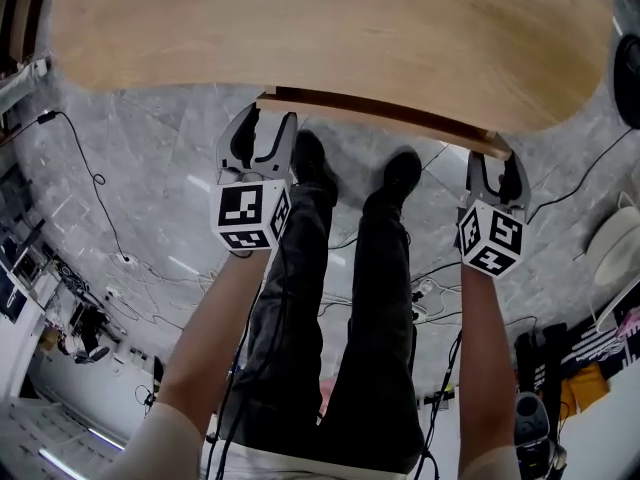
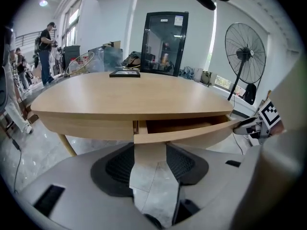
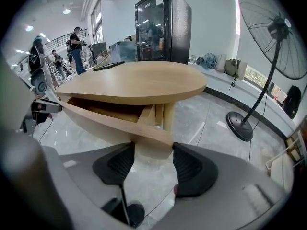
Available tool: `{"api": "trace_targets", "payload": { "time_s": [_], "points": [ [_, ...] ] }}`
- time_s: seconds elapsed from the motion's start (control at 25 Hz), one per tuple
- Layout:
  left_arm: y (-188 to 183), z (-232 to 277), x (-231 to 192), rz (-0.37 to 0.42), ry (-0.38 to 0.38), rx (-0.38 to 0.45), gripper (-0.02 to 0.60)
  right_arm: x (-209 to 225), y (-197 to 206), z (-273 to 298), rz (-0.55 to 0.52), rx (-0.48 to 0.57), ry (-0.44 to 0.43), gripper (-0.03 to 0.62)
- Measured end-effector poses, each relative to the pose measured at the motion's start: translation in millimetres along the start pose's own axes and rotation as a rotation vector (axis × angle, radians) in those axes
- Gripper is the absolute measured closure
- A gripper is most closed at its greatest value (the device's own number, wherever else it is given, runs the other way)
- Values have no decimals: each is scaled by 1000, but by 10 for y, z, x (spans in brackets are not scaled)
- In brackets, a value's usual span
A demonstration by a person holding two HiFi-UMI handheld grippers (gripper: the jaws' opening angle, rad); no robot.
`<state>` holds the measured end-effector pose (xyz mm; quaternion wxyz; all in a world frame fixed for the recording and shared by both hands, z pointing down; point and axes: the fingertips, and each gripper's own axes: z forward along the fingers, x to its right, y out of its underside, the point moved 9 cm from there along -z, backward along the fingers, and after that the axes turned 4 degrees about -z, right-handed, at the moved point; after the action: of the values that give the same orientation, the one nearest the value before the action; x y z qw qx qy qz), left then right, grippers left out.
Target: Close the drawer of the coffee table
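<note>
The round wooden coffee table (image 1: 320, 28) fills the top of the head view. Its curved drawer (image 1: 380, 111) stands partly pulled out, with the inside showing (image 2: 187, 134) (image 3: 110, 119). My left gripper (image 1: 262, 118) is at the drawer front's left end. Its jaws are open, and the wood of the front shows in the gap between the pads (image 2: 150, 162). At the front's right end, my right gripper (image 1: 497, 163) is likewise open, with the corner of the front showing between its pads (image 3: 153, 159). Whether the tips touch the wood I cannot tell.
My legs (image 1: 350, 298) and shoes stand on the grey tile floor under the drawer. Cables (image 1: 100, 183) trail across the floor at the left. A standing fan (image 3: 273, 37) and a black glass cabinet (image 2: 163, 42) are beyond the table. People (image 2: 48, 47) stand far back.
</note>
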<state>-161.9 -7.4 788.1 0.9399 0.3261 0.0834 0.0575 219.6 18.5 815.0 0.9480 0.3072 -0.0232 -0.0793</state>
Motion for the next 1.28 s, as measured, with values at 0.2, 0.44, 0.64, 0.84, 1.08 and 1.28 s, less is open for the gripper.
{"api": "trace_targets", "payload": {
  "time_s": [0.2,0.44,0.64,0.84,1.08,1.28],
  "points": [
    [-57,45,47,6,-53,43,373,15,-54,51,13,19,9,326],
    [-12,108,-17,-57,-82,123,326,42,-75,122,51,51,24,292],
    [-24,142,-4,-42,-98,159,304,94,-98,152,23,69,29,273],
    [-70,226,-31,-82,-100,189,278,138,-162,211,22,97,50,252],
    [-167,332,-46,-85,-137,234,255,156,-258,315,45,138,82,241],
    [-173,391,-55,-55,-145,279,250,130,-284,359,42,187,116,241]
  ]
}}
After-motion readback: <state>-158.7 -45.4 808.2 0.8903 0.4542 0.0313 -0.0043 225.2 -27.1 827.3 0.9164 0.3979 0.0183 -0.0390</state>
